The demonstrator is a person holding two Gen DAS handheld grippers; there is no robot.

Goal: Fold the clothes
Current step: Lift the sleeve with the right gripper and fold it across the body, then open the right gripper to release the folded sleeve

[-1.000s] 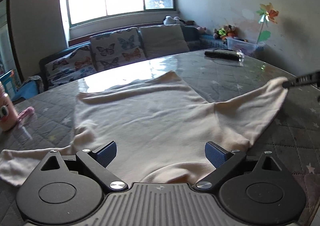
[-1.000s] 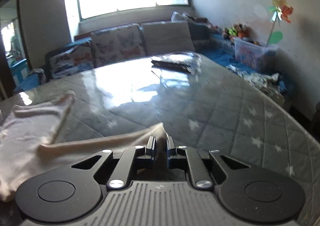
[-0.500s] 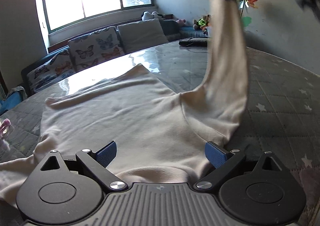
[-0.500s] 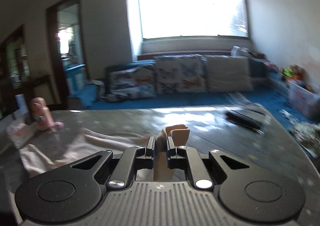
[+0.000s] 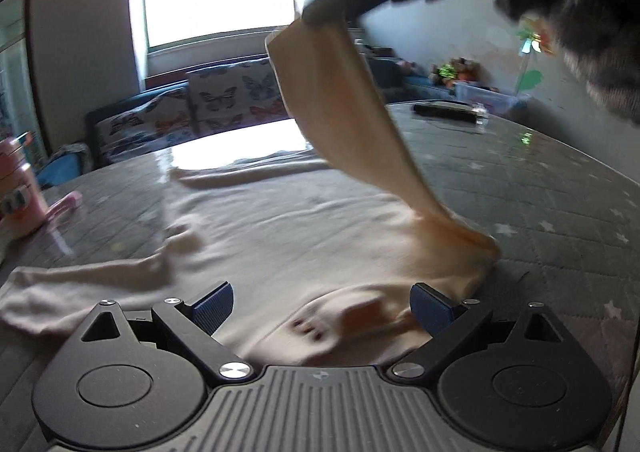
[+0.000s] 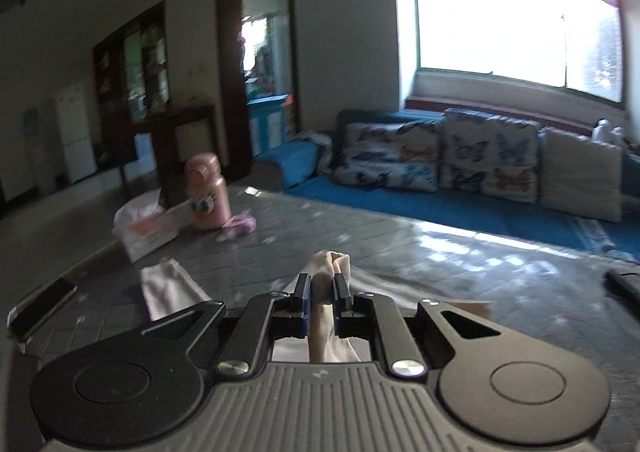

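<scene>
A cream long-sleeved top [image 5: 288, 236] lies spread on the grey quilted table [image 5: 560, 204], collar toward me. My left gripper [image 5: 320, 306] is open and hovers just above the collar. My right gripper [image 6: 320, 292] is shut on the cuff of the right sleeve [image 6: 332, 264]. In the left wrist view that sleeve [image 5: 344, 104] hangs lifted high over the body of the top, with the right gripper [image 5: 320, 10] at the top of the frame. The other sleeve [image 5: 80, 284] lies flat at the left.
A pink bottle [image 6: 206, 192] and a tissue box [image 6: 148, 230] stand at the table's left side. A phone [image 6: 40, 306] lies near the left edge. A dark remote [image 5: 446, 112] lies at the far right. A sofa with butterfly cushions [image 6: 440, 160] is beyond the table.
My right gripper has lifted the right sleeve off the table and swung it up and to the left over the top. My left gripper has stayed open by the collar.
</scene>
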